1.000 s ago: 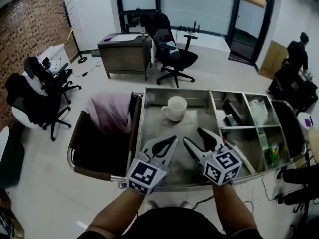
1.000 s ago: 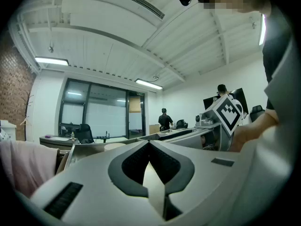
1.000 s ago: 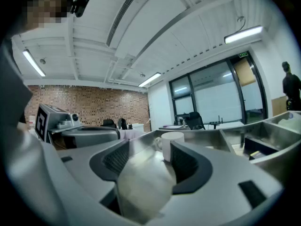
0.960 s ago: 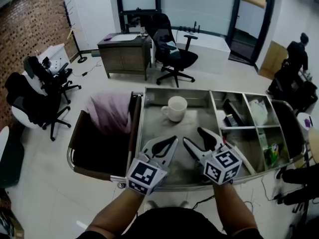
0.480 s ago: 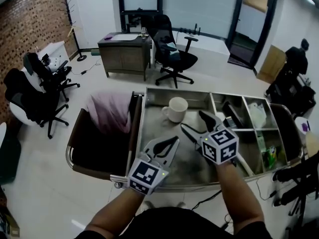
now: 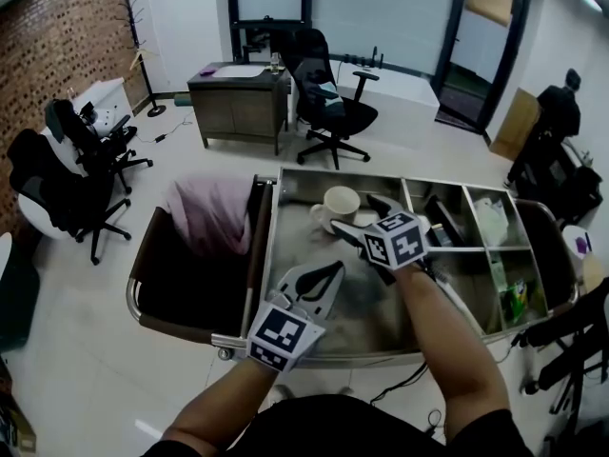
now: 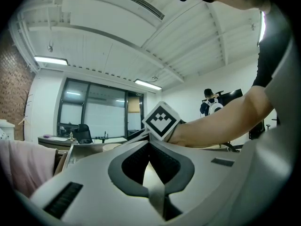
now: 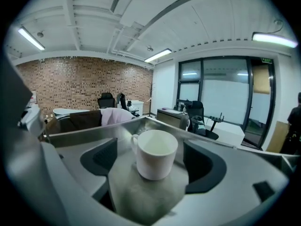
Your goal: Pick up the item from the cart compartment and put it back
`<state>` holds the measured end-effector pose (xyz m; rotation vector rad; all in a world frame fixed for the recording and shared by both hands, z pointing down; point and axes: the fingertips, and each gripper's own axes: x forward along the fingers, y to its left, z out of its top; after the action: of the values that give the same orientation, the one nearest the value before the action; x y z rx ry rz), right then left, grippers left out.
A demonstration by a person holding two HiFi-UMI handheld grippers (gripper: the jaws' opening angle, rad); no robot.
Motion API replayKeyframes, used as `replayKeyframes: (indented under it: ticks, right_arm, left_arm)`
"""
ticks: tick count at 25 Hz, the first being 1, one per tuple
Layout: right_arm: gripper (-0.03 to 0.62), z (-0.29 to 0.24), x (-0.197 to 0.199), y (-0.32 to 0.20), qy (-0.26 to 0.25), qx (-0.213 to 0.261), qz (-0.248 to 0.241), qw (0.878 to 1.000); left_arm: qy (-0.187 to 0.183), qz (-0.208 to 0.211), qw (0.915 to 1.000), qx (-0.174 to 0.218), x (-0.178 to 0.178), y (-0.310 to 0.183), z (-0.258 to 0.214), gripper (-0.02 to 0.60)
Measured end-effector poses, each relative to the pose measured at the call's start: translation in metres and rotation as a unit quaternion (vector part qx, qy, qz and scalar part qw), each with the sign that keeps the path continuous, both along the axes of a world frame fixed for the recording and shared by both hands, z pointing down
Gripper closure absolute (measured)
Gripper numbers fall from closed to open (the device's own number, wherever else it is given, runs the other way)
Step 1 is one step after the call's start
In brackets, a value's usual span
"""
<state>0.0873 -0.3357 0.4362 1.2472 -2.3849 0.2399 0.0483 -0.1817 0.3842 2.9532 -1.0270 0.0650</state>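
Note:
A white mug (image 6: 341, 204) stands upright in the cart's large steel compartment (image 6: 285, 255), toward its far side. My right gripper (image 6: 360, 220) reaches to it from the right, and its jaws are opening. In the right gripper view the mug (image 8: 155, 154) sits just ahead in the gap between the two dark pads (image 8: 99, 156), which do not touch it. My left gripper (image 6: 330, 272) hovers over the near part of the same compartment, shut and empty; in its own view the left gripper (image 7: 149, 142) points up at the right arm.
Small compartments (image 6: 476, 250) on the cart's right hold a dark box, a white bag and a green item. A brown bin (image 6: 171, 284) with a pink cloth (image 6: 209, 212) hangs on the cart's left. Office chairs and a desk stand beyond.
My right gripper has moved forward and left across the compartment up to the mug, and its jaws stand wider. The left gripper has stayed in place.

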Motion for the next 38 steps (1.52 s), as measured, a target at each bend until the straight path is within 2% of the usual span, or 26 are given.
replayKeyframes:
  ticks: [3,8,15,24,26,28,38]
  right_arm:
    - [0.102,0.017,-0.003,-0.014,0.006,-0.017,-0.006,1.0]
    - [0.056,0.03,-0.009,-0.03,0.031,-0.018,-0.009,0.999]
    - [0.054,0.043,-0.019,-0.045,0.038,-0.006,-0.025,0.999]
    - [0.054,0.054,-0.02,-0.055,0.029,-0.004,-0.021,0.999]
    - [0.064,0.053,-0.02,-0.055,0.028,0.0,-0.021,0.999]
    - [0.12,0.051,-0.02,-0.055,0.03,0.007,-0.021,0.999]
    - [0.132,0.046,-0.013,-0.052,0.013,0.007,0.002,1.0]
  left_arm:
    - [0.001,0.0,1.0,-0.001,0.0,0.0,0.0,0.583]
    - [0.001,0.0,1.0,-0.001,0.0,0.0,0.001,0.582]
    - [0.0,-0.001,1.0,-0.002,-0.001,0.0,0.001,0.583]
    - [-0.002,0.001,1.0,-0.002,0.0,0.0,0.002,0.582]
    - [-0.003,0.001,1.0,-0.002,0.0,0.0,0.002,0.583]
    - [-0.003,0.001,1.0,-0.002,0.0,0.0,0.002,0.583]
    - [0.001,-0.002,1.0,-0.004,-0.002,-0.002,0.001,0.583]
